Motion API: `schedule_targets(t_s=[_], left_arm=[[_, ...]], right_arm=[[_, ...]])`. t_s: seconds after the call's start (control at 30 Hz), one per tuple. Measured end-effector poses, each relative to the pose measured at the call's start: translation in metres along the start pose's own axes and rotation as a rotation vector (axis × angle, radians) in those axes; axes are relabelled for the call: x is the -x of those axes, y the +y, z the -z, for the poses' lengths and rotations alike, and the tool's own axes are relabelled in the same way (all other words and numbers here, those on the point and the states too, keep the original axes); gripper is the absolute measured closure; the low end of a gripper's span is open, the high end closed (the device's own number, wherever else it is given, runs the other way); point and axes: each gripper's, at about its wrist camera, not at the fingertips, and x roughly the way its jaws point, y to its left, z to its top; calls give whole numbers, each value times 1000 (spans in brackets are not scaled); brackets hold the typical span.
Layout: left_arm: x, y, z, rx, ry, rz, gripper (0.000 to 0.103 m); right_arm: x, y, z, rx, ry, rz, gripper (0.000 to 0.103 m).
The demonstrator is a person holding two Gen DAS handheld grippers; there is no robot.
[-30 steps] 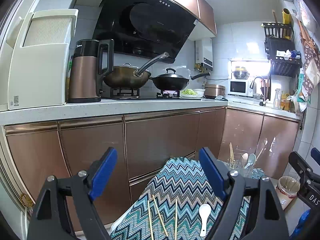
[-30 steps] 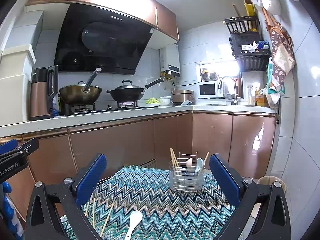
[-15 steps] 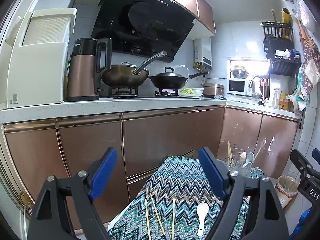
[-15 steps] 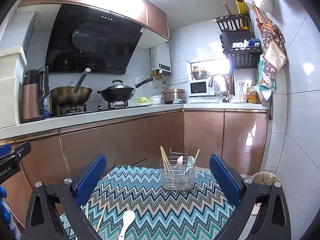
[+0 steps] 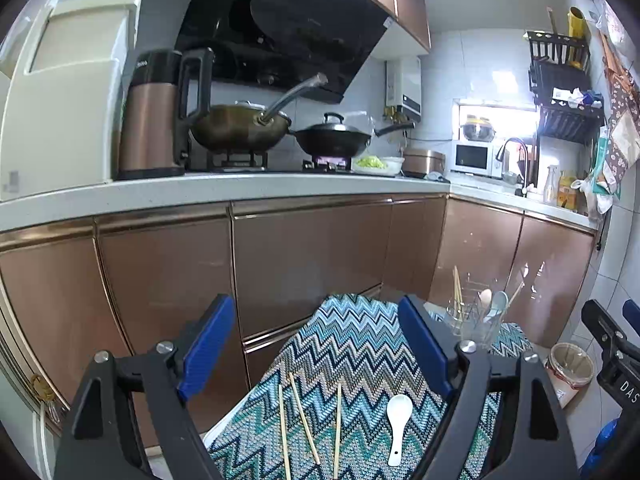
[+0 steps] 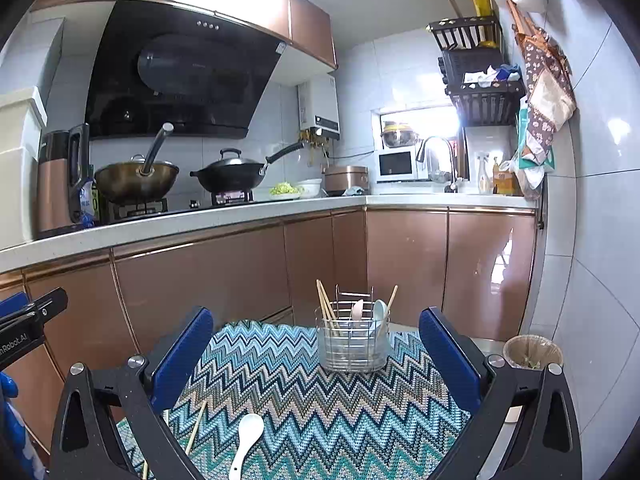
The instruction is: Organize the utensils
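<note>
A white spoon (image 5: 398, 424) and three wooden chopsticks (image 5: 305, 420) lie loose on the zigzag-patterned cloth (image 5: 360, 356). My left gripper (image 5: 316, 340) hangs above them, open and empty. At the cloth's far end a wire utensil holder (image 6: 352, 338) stands with chopsticks and spoons upright in it. My right gripper (image 6: 316, 348) is open and empty, held back from the holder. In the right wrist view the white spoon (image 6: 247, 438) lies low between the blue fingers (image 6: 448, 354), with a chopstick (image 6: 196, 428) to its left.
Copper-coloured cabinets (image 6: 224, 276) run behind the cloth and round the corner. The counter (image 5: 240, 184) carries a kettle (image 5: 154, 116), two woks and a stove. A small bin (image 6: 532, 352) stands on the floor at the right.
The left gripper has shifted a little down and forward, showing more of the loose chopsticks and spoon. The right view has swung slightly, bringing the holder nearer the middle. Both grippers stay open.
</note>
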Motion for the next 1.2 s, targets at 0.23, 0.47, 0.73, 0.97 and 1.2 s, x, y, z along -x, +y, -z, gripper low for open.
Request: schedule_targets(t_s=[0.23, 0.47, 0.73, 0.97, 1.2], left_arm=[[-22, 1, 6, 15, 51, 5, 20], [-51, 5, 12, 31, 106, 6, 20], [-93, 12, 24, 46, 206, 17, 20], [-151, 48, 35, 160, 408, 118, 20], [-208, 71, 67, 280, 626, 223, 32]], right_arm=[[-20, -1, 10, 11, 48, -10, 0], [-42, -1, 18, 23, 95, -9, 0], [-71, 0, 28, 44, 159, -37, 0], [-116, 2, 44, 49, 314, -188, 15], [-172, 16, 78, 18, 558, -422, 47]])
